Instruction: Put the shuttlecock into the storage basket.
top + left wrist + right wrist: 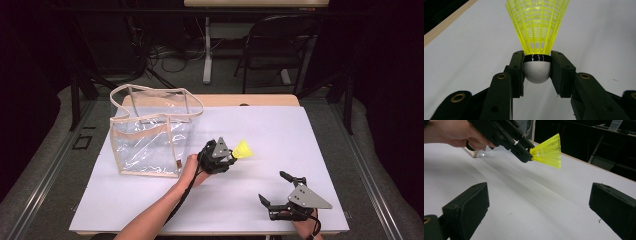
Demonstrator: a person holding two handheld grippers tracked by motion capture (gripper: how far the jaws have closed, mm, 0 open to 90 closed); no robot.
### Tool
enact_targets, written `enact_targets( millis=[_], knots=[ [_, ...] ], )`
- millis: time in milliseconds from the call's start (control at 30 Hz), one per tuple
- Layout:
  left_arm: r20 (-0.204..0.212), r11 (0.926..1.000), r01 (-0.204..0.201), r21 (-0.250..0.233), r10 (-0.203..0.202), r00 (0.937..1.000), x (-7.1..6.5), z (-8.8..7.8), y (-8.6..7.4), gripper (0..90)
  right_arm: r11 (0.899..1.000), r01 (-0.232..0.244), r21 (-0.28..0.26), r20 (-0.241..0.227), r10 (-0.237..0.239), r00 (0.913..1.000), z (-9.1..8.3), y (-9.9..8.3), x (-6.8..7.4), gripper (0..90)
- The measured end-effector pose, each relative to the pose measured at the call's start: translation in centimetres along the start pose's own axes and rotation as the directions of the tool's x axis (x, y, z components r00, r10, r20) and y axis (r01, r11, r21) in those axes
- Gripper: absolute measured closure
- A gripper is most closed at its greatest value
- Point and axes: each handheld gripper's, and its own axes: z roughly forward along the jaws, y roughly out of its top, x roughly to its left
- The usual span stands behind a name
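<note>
Your left gripper [231, 156] has the yellow shuttlecock [243, 149] clamped between its fingers [517, 72], and it is up off the white surface [280, 135], not resting on it. In the left gripper view the two pads pinch the shuttlecock's round white cork head from either side, right at the black band, and the yellow mesh skirt fans out away from you beyond the fingertips. The head sits square between the pads, with its rounded end bulging back toward the camera.

From the right gripper view, your left hand [456, 133] is wrapped around the gripper body, with the shuttlecock [547, 151] sticking out of the tip, skirt pointing toward the far edge of the surface. It hangs in the air above the white sheet, tilted slightly downward.

Your right gripper [276, 192] sits low near the front right corner of the surface, well apart from the left one. Its fingers [467, 207] are spread wide, nothing between them, just bare white sheet in the gap.

On the left side of the surface stands the clear plastic bag [150, 132] with beige trim and handles, upright, its mouth open at the top. Your left hand is just beside its near right corner, and the shuttlecock is to the right of the bag, outside it, near the middle of the surface.
</note>
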Motion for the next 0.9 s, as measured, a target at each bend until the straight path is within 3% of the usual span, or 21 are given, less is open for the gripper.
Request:
enact_targets(
  millis=[900],
  knots=[
    [-0.053, 0.9996, 0.023, -0.018, -0.024, 0.9983, 1.4, -2.4, -0.9, 64.8, 1.0, 0.004, 0.001, 0.001, -0.004, 1.0, 0.0, 0.0, 0.0, 2.6]
  ],
)
